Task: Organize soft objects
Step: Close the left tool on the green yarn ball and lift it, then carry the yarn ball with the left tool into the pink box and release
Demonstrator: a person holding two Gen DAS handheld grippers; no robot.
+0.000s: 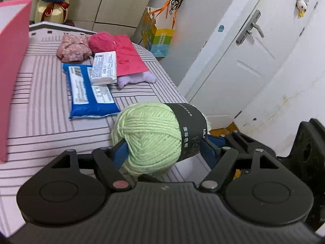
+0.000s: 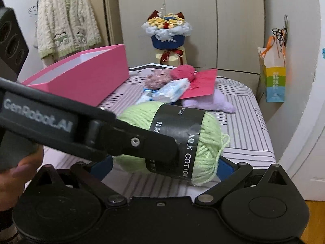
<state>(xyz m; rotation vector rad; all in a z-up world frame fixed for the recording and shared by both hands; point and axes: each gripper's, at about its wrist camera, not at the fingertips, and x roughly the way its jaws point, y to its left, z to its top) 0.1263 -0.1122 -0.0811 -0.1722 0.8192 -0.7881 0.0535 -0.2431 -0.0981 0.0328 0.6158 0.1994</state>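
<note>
**A:** ok so where's the yarn at? I see a pale green ball of milk cotton yarn with a black paper band (image 1: 154, 136) sitting between the blue pads of the left gripper (image 1: 162, 145).

**B:** Yep, both pads press into it, so the left tongs are pinching the ball. The right gripper (image 2: 162, 167) has its blue fingers either side of the same ball (image 2: 205, 142), but the left tool's black arm blocks most of it, so I can't tell if it's gripping or just spread around it.

**A:** Room to move?

**B:** The ball hangs near the corner of the grey-striped bed cover (image 1: 40, 109). To the right the bed edge drops off toward a white door (image 1: 254, 61). To the left stands an open pink cardboard box (image 2: 85, 79), bare striped fabric in front of it.

**A:** And the rest?

**B:** Clustered farther back: 1 blue plastic tissue pack (image 1: 89, 95), a white tissue pack (image 1: 104, 68) on top, a floral pink pouch (image 1: 74, 47), a fuzzy magenta ball (image 1: 101, 40), a red card (image 1: 130, 58), and a lilac plush (image 1: 136, 79) near the far edge.
</note>
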